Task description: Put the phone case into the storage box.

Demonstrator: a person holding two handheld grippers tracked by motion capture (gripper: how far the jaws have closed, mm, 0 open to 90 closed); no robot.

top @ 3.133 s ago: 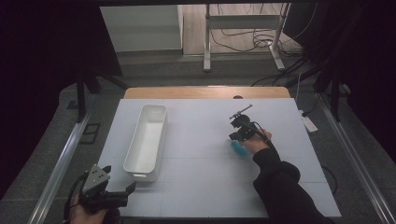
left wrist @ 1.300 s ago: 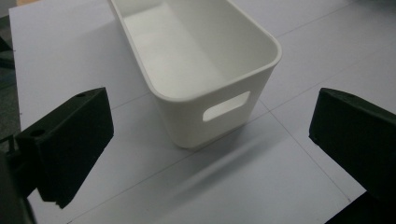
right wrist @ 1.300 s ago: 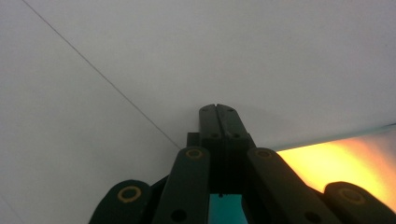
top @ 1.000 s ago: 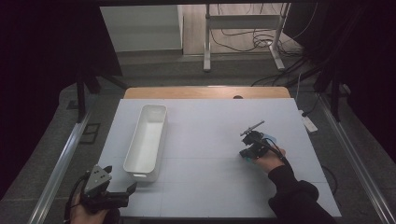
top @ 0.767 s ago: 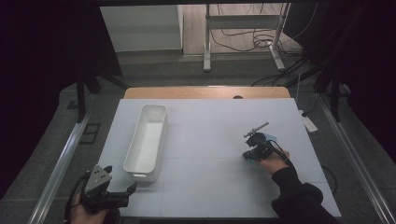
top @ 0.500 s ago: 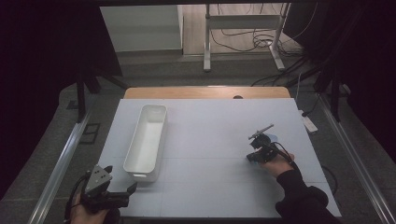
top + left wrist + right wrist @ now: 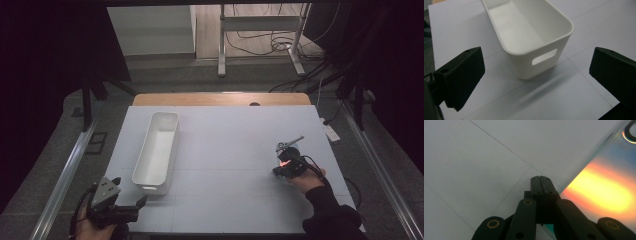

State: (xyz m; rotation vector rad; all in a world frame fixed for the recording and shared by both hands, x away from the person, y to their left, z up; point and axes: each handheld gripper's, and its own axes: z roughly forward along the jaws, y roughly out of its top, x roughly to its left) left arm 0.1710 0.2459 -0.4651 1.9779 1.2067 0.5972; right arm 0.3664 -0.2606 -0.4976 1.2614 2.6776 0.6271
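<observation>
A shiny disc [image 7: 604, 187] with a rainbow glare is pinched at its edge by my right gripper [image 7: 540, 180], whose jaws stand shut on it. In the high view that right gripper [image 7: 281, 170] sits low over the right side of the table, and the disc [image 7: 287, 161] glows orange in it. A long white bin [image 7: 172, 150] lies lengthwise left of centre. My left gripper [image 7: 129, 192] rests at the near left corner. It stands open, with nothing between its jaws, facing the bin's near end [image 7: 534, 51] with its handle slot.
The pale table top [image 7: 230, 150] has a wooden strip [image 7: 220, 98] along its far edge. A white power strip [image 7: 330, 132] lies by the right edge. Metal rails run along both sides, and cables lie on the floor beyond.
My right hand has carried the disc to the right and nearer to the person's side of the table. The left gripper and the bin have not moved.
</observation>
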